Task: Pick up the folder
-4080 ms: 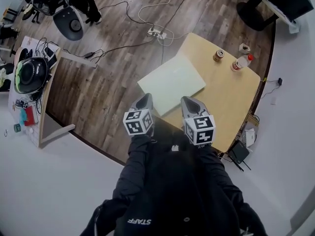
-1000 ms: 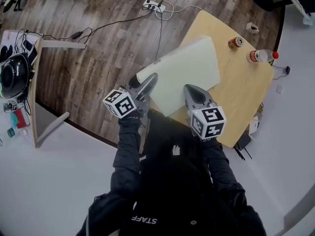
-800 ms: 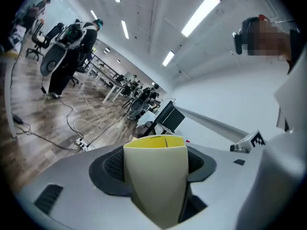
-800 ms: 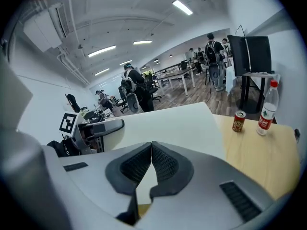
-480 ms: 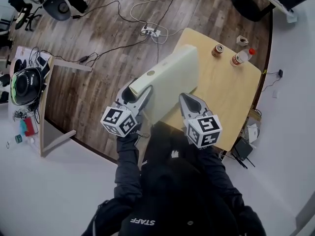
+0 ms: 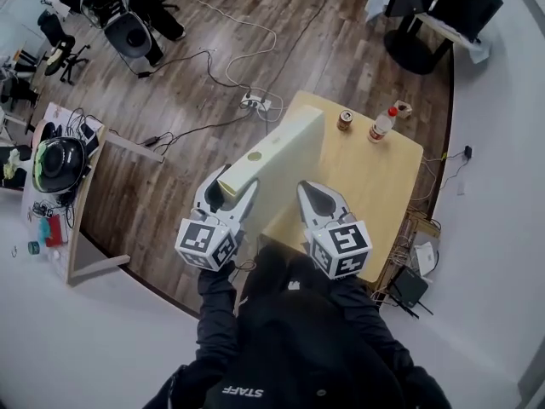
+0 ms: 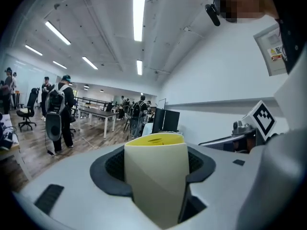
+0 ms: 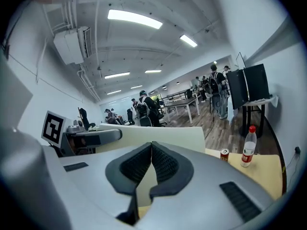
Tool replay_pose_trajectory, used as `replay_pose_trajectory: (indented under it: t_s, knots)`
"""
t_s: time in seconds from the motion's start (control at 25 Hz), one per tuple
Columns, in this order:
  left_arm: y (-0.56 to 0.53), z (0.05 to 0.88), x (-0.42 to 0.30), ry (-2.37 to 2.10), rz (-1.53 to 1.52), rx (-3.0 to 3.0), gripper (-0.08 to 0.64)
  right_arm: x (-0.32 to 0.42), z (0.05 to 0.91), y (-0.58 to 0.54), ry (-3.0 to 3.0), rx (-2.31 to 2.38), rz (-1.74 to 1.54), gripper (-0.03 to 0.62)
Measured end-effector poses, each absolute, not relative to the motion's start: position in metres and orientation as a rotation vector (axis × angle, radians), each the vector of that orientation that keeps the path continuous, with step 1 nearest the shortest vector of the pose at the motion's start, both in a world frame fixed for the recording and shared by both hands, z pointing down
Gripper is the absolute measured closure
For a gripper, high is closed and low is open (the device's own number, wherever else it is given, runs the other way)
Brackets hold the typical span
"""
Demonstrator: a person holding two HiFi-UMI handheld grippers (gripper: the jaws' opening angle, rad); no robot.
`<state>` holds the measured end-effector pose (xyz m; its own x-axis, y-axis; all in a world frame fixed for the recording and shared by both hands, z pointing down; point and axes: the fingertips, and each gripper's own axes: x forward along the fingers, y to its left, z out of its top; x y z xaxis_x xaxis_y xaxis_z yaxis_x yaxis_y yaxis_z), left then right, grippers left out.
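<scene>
In the head view the pale folder stands tilted on edge at frame centre, clear of the wooden tabletop, whose far corner carries a can and a bottle; the left gripper holds its left end and the right gripper its near edge. Only the left gripper view shows that end as a thick, yellow-topped spine filling the wide-set fingers, which clamp it. The right gripper view shows its own fingers nearly together, pinching a thin cream edge, with the folder's broad face rising just beyond them
</scene>
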<state>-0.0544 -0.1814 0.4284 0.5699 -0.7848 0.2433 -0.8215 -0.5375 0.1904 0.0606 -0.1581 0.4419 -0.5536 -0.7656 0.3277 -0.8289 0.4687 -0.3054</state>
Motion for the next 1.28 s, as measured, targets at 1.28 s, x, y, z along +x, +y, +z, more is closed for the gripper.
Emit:
replay_pose_trajectory:
  t_s: [1.28]
  knots:
    - [-0.192, 0.299, -0.058, -1.725, 0.208, 2.649, 0.265, 0.046, 0.303, -0.184, -2.595, 1.644, 0.202, 0.569]
